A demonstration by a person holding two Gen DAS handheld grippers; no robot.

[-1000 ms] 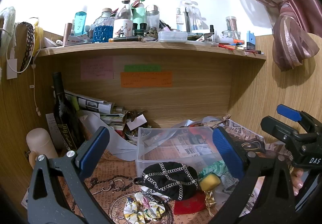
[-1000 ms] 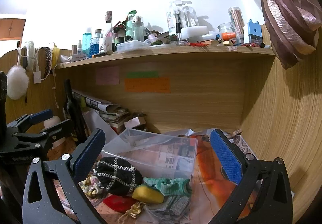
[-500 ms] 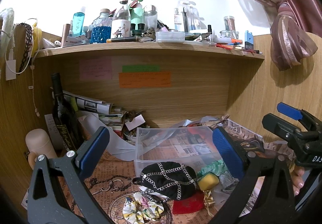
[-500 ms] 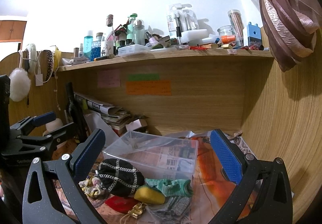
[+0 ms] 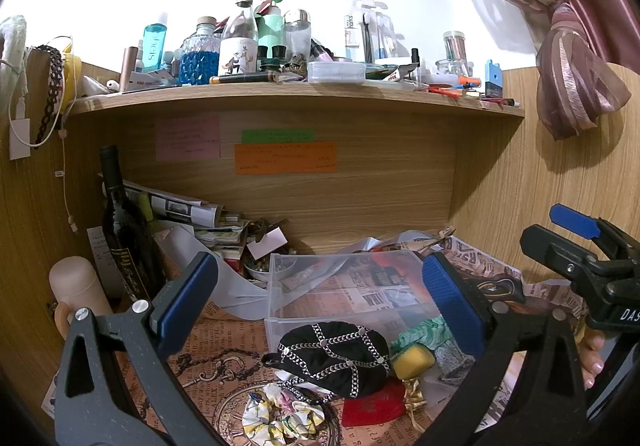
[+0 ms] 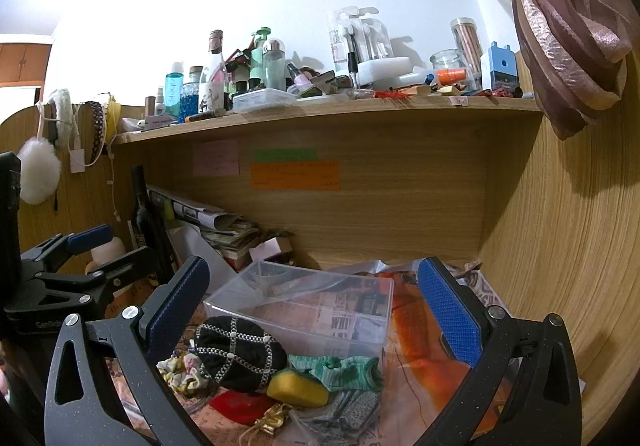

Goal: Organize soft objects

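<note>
A pile of soft things lies in front of an empty clear plastic bin (image 5: pixel 344 294) (image 6: pixel 304 306): a black pouch with silver chain pattern (image 5: pixel 336 354) (image 6: pixel 236 352), a floral scrunchie (image 5: pixel 280 412) (image 6: pixel 176 370), a yellow sponge (image 5: pixel 412 360) (image 6: pixel 298 386), a green knit cloth (image 5: pixel 420 332) (image 6: pixel 340 366), a red piece (image 5: pixel 372 406) (image 6: pixel 236 404) and a grey cloth (image 6: pixel 344 412). My left gripper (image 5: pixel 320 302) is open and empty above the pile. My right gripper (image 6: pixel 312 302) is open and empty, to the right of it.
A dark wine bottle (image 5: pixel 124 230), a beige flask (image 5: pixel 76 290) and stacked papers (image 5: pixel 180 209) stand at the back left. A crowded shelf (image 5: pixel 296 93) hangs overhead. Wooden walls close in on both sides, with a tied curtain (image 5: pixel 572 85) at the right.
Both grippers have shifted only slightly; the scene sits a little lower in the right wrist view. Nothing was grasped or moved.
</note>
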